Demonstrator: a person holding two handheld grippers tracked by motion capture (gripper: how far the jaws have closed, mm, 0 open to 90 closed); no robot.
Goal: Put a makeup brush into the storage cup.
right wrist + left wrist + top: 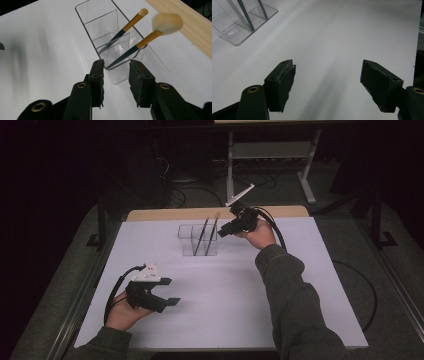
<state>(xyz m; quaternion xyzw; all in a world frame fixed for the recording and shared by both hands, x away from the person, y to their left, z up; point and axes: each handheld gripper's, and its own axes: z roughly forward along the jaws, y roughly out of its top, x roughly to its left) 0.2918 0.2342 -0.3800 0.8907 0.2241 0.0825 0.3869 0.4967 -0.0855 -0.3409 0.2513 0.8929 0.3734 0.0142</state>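
A clear plastic organizer point(198, 240) with divided compartments stands upright on the white desk point(230, 290), just above the centre of the high view. Two makeup brushes lean in it, handles down and heads up, both tilted toward the upper right. In the right gripper view the fluffy-headed brush point(150, 35) sits in the nearest compartment, its pale bristles blurred at the upper right of the frame, and the slimmer brush point(130, 23) with a small rounded tip stands just behind it, past a divider.

The right tool point(226, 229) hangs just right of the organizer in the high view, pointing left toward the brushes. In its own view its jaws are partly spread, with the organizer's near end wall showing in the gap beyond them point(115, 75); the pads press on nothing and the brushes lie past the tips.

The left tool point(167, 292) rests low at the lower left of the high view, well apart from the organizer. Its jaws are spread wide over bare desk point(328, 75), nothing between them, and a corner of the organizer shows at the upper left of its view.
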